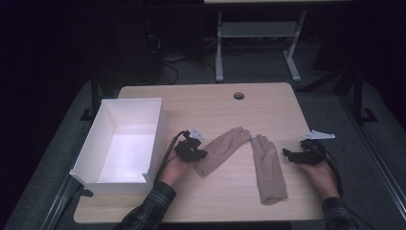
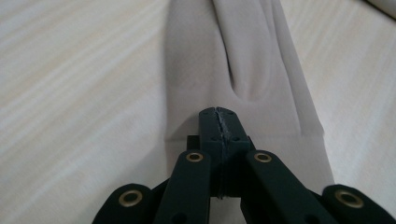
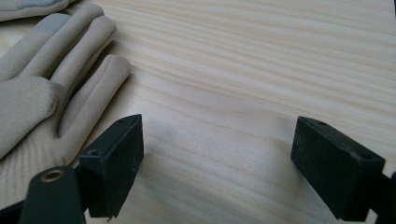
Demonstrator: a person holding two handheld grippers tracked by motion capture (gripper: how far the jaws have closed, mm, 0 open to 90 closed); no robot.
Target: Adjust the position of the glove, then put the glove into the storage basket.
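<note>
Two beige knit gloves flat on the wooden table [image 1: 230, 191], near its centre. Left glove [image 1: 222, 149] slanted, fingers toward 1 o'clock, cuff toward 7. Right glove [image 1: 268, 167] nearly straight, fingers at 12 o'clock, cuff at 6; fingertips of the pair almost meeting. White open box [image 1: 125, 140] at 9 o'clock from the gloves, apparently empty.

Likely soft, light and limp: bound to droop and fold when lifted, unlikely to slip far from rubbery pads, not fragile. Best taken at the ribbed cuff, where the fabric is doubled and firmer.

Left gripper [image 2: 218, 116] pressed together at the left glove's cuff end, over or on the fabric; whether any cloth is pinched between the jaws, impossible to tell. Right gripper [image 3: 217, 163] spread wide, holding nothing, hovering above bare wood at 3 o'clock from the right glove, just beside its fingers.
</note>
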